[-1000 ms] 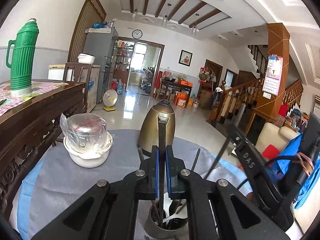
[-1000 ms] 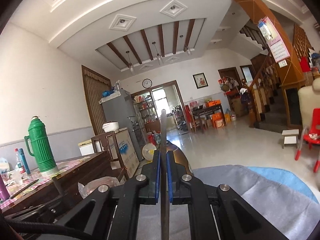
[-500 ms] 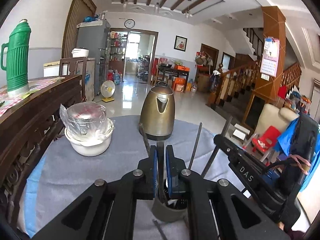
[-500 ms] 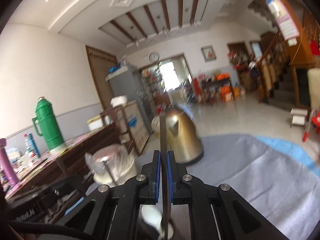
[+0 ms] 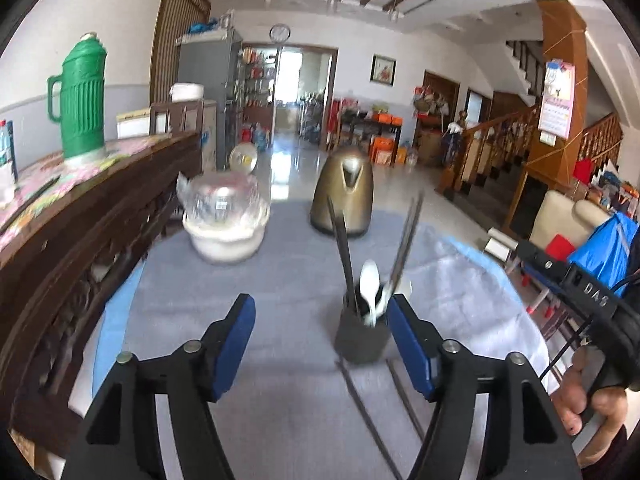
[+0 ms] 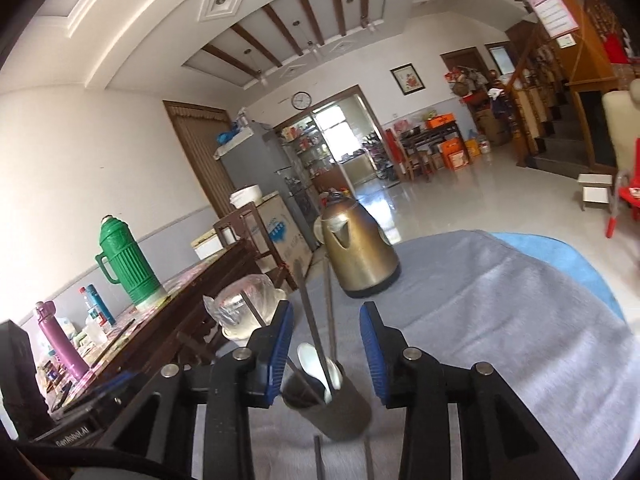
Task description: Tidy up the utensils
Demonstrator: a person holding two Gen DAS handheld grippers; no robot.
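both tools just opened: left tool spread wide, right tool parted less, nothing gripped.

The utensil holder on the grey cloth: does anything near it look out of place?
Yes. Two dark chopsticks lie flat on the grey cloth in front of the utensil holder, outside it, while other chopsticks and a white spoon stand inside. Nothing looks spilled or damaged.

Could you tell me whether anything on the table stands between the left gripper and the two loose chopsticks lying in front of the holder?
Nothing visible does. The loose chopsticks lie on bare cloth just ahead of the left gripper, whose jaws have just been opening and hold nothing. The utensil holder stands beyond them, not in the way.
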